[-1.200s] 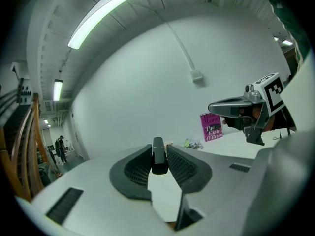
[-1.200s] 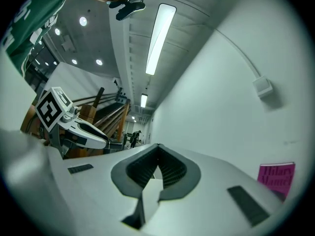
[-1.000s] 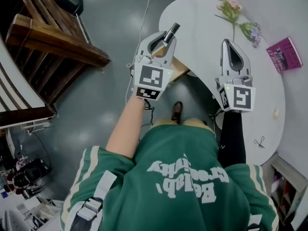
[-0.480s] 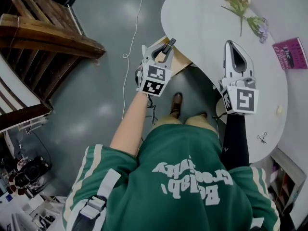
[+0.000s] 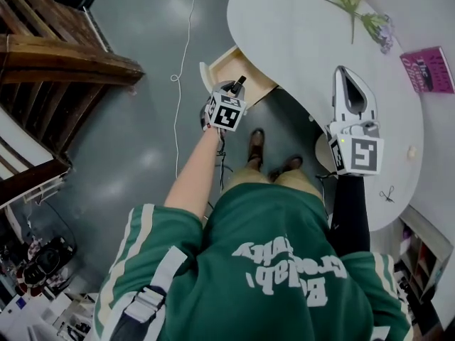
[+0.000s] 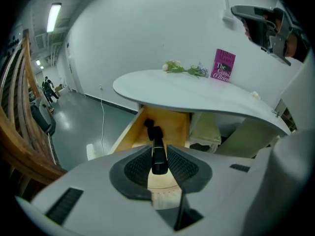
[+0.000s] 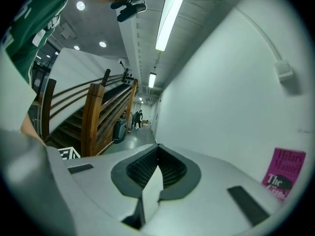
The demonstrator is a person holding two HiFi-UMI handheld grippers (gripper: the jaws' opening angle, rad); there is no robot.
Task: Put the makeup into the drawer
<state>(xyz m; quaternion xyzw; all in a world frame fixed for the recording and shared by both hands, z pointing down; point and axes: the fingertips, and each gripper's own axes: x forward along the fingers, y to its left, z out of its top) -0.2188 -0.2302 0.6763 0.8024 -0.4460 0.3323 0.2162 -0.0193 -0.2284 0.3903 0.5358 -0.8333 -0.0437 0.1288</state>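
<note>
Makeup (image 6: 158, 154): a slim black tube, clamped between the ribbed pads of the left hand-held gripper (image 6: 158, 157). Its free end stuck out ahead of the jaws toward the open drawer (image 6: 170, 124). It was held in the air, short of the drawer and not yet inside.

Handling (judgement): light and stiff, probably smooth plastic, so it could swivel or slip between the pads. A round body would roll once released. The best hold was across the middle of the barrel, as here, rather than on the narrower end.

A dark lump (image 6: 148, 123) showed beyond the tube's tip. I could not tell whether it was part of the tube or another item lying in the drawer.

From the head view, the left hand-held gripper (image 5: 233, 91) hung low, just in front of the wooden drawer (image 5: 229, 64), which was pulled out from under the white bench (image 5: 298, 34).

Right hand-held gripper (image 7: 157, 150): jaws together, nothing between them. It was idle above the bench edge (image 5: 343, 73), well apart from the drawer.
</note>
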